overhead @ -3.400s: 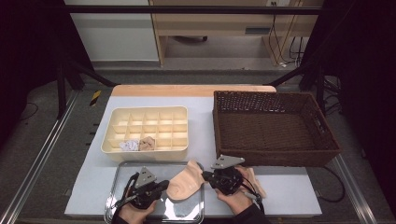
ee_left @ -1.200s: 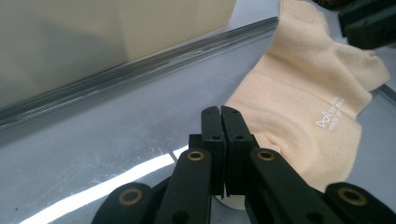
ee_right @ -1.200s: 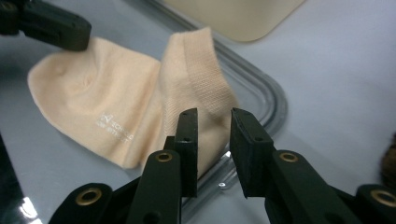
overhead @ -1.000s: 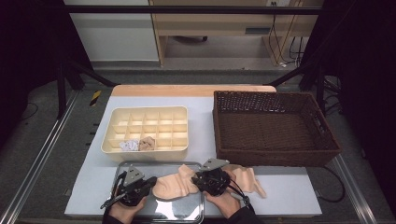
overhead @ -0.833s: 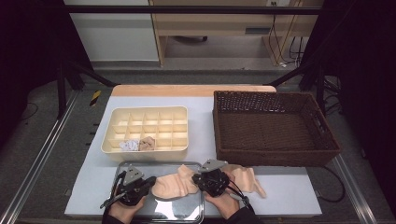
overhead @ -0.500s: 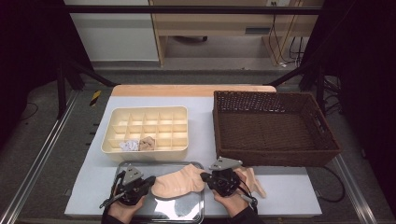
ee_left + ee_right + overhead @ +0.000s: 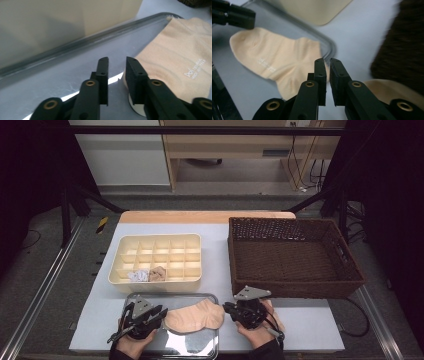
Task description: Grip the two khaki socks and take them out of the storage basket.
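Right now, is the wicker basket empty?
Empty: the high view shows the basket's bare woven floor, nothing inside.

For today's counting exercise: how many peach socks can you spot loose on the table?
2: one sock lies flat on the metal tray; a second sock lies by the basket, partly hidden under the right hand.

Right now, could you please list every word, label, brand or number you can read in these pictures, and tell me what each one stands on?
Sock lying on the metal tray: a small white logo with two short lines of lettering, too blurred to read.
The same print in the right gripper view, on the sock: faint white lettering, too small and blurred to read.
Yellow-and-black striped mark on the floor beside the table: a marking, no words.
No other text can be read.
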A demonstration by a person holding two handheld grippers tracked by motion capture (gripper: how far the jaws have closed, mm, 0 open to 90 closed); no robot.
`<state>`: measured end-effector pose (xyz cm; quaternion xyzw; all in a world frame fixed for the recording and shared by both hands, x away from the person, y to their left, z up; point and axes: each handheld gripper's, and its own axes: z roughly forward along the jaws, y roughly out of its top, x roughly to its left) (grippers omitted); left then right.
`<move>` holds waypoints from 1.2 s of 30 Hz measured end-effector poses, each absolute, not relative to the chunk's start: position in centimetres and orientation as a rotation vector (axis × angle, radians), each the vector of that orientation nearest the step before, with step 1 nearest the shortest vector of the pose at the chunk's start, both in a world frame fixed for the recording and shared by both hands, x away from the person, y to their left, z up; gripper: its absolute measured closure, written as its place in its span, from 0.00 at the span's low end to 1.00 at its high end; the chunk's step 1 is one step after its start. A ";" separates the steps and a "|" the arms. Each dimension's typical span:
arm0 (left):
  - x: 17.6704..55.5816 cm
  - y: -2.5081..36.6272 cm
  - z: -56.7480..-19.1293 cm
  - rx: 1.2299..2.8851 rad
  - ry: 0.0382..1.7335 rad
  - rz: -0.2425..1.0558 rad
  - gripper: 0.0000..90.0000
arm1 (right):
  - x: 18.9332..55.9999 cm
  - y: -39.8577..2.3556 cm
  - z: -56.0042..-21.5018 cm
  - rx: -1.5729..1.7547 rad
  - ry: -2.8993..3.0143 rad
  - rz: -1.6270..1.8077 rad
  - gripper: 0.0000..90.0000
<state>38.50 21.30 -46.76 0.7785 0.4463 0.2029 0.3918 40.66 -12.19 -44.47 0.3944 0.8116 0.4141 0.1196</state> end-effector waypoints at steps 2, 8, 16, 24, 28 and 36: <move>38.4 21.7 -46.5 1.959 1.129 0.539 0.73 | 40.6 -13.6 -43.9 1.179 2.320 1.216 0.93; 38.3 22.6 -46.2 1.934 1.136 0.528 0.70 | 40.5 -16.9 -43.8 1.260 2.240 1.189 0.93; 38.1 22.7 -46.2 1.910 1.138 0.526 0.64 | 39.8 -17.5 -45.0 1.291 2.263 1.180 0.91; 38.3 22.7 -46.4 1.923 1.139 0.510 0.61 | 40.5 -15.1 -47.1 1.251 2.357 1.125 0.81; 38.4 22.7 -46.5 1.934 1.144 0.488 0.57 | 40.6 -14.5 -47.7 1.231 2.368 1.103 0.77; 38.6 23.0 -46.4 1.921 1.160 0.471 0.52 | 40.9 -14.4 -47.8 1.239 2.356 1.029 0.97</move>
